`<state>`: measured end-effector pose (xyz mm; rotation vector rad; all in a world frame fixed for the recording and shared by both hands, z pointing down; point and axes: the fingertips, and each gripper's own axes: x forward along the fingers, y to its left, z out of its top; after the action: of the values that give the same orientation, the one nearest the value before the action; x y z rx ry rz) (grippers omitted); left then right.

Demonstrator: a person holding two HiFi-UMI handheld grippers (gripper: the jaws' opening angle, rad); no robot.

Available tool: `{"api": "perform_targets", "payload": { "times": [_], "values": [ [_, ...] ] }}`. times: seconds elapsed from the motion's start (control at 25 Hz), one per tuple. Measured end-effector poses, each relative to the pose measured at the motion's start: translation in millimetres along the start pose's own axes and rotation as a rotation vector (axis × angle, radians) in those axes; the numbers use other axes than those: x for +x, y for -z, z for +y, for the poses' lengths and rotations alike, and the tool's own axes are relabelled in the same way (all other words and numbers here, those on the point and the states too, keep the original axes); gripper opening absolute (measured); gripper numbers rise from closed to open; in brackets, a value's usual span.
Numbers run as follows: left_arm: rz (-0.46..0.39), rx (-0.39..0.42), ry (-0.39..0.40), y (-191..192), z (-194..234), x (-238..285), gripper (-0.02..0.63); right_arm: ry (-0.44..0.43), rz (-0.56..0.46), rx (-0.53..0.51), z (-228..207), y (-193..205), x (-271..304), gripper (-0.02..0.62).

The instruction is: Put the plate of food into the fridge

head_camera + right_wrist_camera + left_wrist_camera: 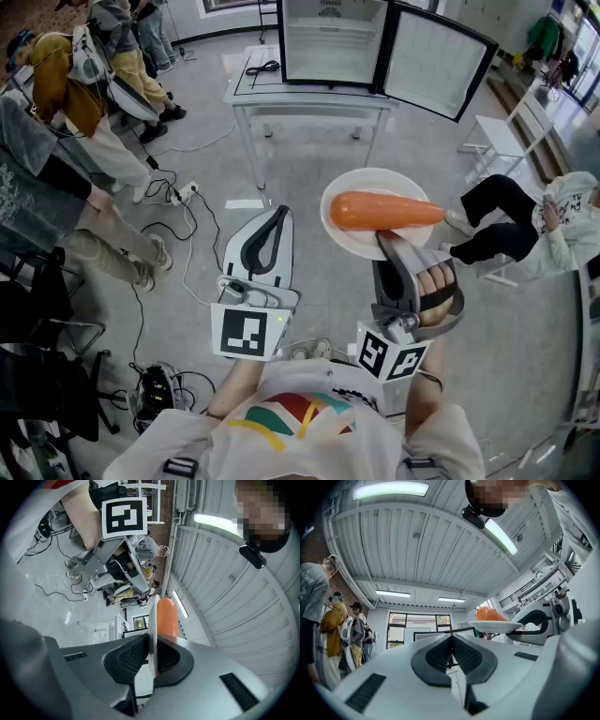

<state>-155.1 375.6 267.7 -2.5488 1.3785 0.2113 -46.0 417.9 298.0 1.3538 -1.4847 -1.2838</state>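
A white plate (345,187) carries a large orange carrot (384,212); it is held in the air in front of me. My right gripper (386,240) is shut on the plate's near rim, and the right gripper view shows the plate (152,620) edge-on between the pads with the carrot (167,618) beyond. My left gripper (279,214) is shut on nothing, held to the left of the plate. From the left gripper view the plate (493,626) and carrot (490,614) appear at the right. The small fridge (330,42) stands on a white table (309,97) ahead, its door (436,58) swung open to the right.
Several people stand or sit at the left (56,122). Another person sits at the right (534,220) near a white chair (497,136). Cables and a power strip (183,192) lie on the grey floor left of the table.
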Motion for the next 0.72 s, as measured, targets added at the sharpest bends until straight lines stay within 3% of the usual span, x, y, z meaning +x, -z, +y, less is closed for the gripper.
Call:
{"api": "perform_targets", "payload": {
  "times": [0.72],
  "values": [
    [0.009,-0.001,-0.004,1.3,-2.4,-7.2,0.006,-0.007,-0.016,0.007,-0.3,-1.3,-7.8,0.025]
  ]
}}
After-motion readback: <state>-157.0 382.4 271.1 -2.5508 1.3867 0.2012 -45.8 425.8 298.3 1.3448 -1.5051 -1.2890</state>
